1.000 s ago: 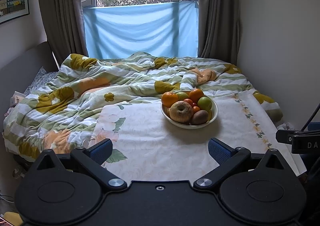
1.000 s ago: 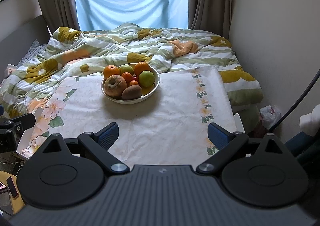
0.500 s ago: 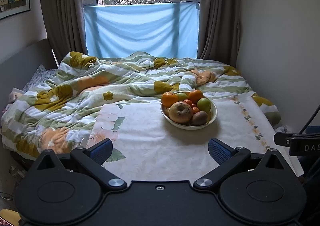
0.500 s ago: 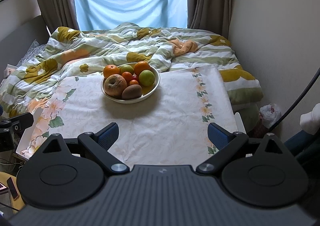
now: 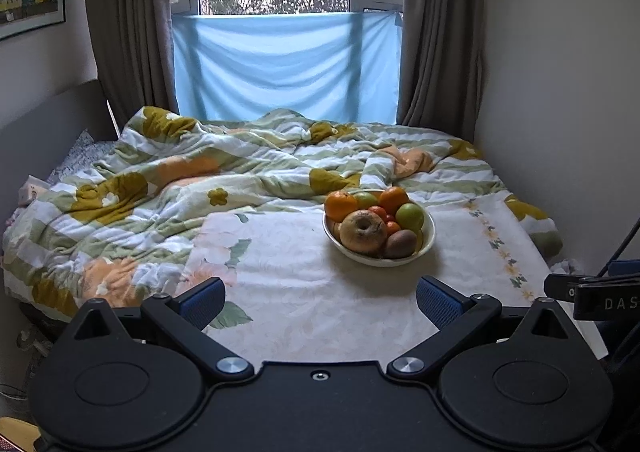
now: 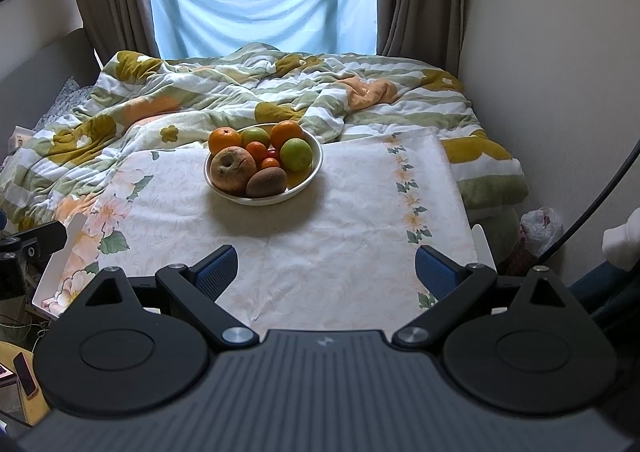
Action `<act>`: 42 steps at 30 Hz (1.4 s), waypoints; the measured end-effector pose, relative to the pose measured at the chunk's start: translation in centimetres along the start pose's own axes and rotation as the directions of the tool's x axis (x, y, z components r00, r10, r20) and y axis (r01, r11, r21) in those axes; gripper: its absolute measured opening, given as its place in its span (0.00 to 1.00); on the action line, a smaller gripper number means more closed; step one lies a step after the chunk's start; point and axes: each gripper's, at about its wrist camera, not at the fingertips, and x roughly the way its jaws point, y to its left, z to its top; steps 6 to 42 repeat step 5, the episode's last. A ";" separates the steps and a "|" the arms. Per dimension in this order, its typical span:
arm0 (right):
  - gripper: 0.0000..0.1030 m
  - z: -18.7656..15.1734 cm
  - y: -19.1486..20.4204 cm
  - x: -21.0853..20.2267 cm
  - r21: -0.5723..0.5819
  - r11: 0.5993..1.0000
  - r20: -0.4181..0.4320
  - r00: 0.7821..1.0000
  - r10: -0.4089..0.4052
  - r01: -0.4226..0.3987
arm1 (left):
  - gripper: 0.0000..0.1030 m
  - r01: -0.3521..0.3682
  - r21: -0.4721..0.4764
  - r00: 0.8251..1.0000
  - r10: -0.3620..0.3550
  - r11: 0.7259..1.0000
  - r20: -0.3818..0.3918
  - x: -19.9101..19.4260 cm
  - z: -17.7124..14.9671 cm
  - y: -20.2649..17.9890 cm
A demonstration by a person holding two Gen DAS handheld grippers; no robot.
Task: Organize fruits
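Observation:
A white bowl [image 5: 428,244] [image 6: 316,160] of fruit stands on a floral cloth over a bed. It holds a wrinkled brown apple [image 5: 364,230] [image 6: 233,168], a kiwi [image 5: 401,243] [image 6: 266,182], two oranges [image 5: 340,205] [image 6: 224,140], a green apple [image 5: 409,215] [image 6: 296,154] and small tangerines. My left gripper [image 5: 320,302] is open and empty, well short of the bowl. My right gripper [image 6: 326,272] is open and empty, also short of it.
The floral cloth [image 5: 304,292] [image 6: 352,236] covers a flat board on the bed. A crumpled green and yellow quilt [image 5: 168,188] [image 6: 160,108] lies behind and to the left. A wall [image 6: 560,72] stands close on the right. A plastic bag [image 6: 540,228] lies on the floor at right.
The left gripper view has tilted upward a little, showing more window. The right gripper view has barely shifted. The bowl and fruit have not moved.

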 end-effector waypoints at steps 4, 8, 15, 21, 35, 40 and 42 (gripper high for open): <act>1.00 0.0 -0.1 0.0 0.001 1.000 0.000 1.000 0.001 -0.001 | 1.00 -0.022 0.019 1.000 0.022 1.000 0.015 0.1 0.1 -0.1; 1.00 0.0 0.0 0.0 0.001 1.000 -0.001 1.000 0.000 0.000 | 1.00 -0.021 0.017 1.000 0.021 1.000 0.016 0.1 0.1 -0.1; 1.00 0.0 0.0 0.0 0.001 1.000 -0.001 1.000 0.000 0.000 | 1.00 -0.021 0.017 1.000 0.021 1.000 0.016 0.1 0.1 -0.1; 1.00 0.0 0.0 0.0 0.001 1.000 -0.001 1.000 0.000 0.000 | 1.00 -0.021 0.017 1.000 0.021 1.000 0.016 0.1 0.1 -0.1; 1.00 0.0 0.0 0.0 0.001 1.000 -0.001 1.000 0.000 0.000 | 1.00 -0.021 0.017 1.000 0.021 1.000 0.016 0.1 0.1 -0.1; 1.00 0.0 0.0 0.0 0.001 1.000 -0.001 1.000 0.000 0.000 | 1.00 -0.021 0.017 1.000 0.021 1.000 0.016 0.1 0.1 -0.1; 1.00 0.0 0.0 0.0 0.001 1.000 -0.001 1.000 0.000 0.000 | 1.00 -0.021 0.017 1.000 0.021 1.000 0.016 0.1 0.1 -0.1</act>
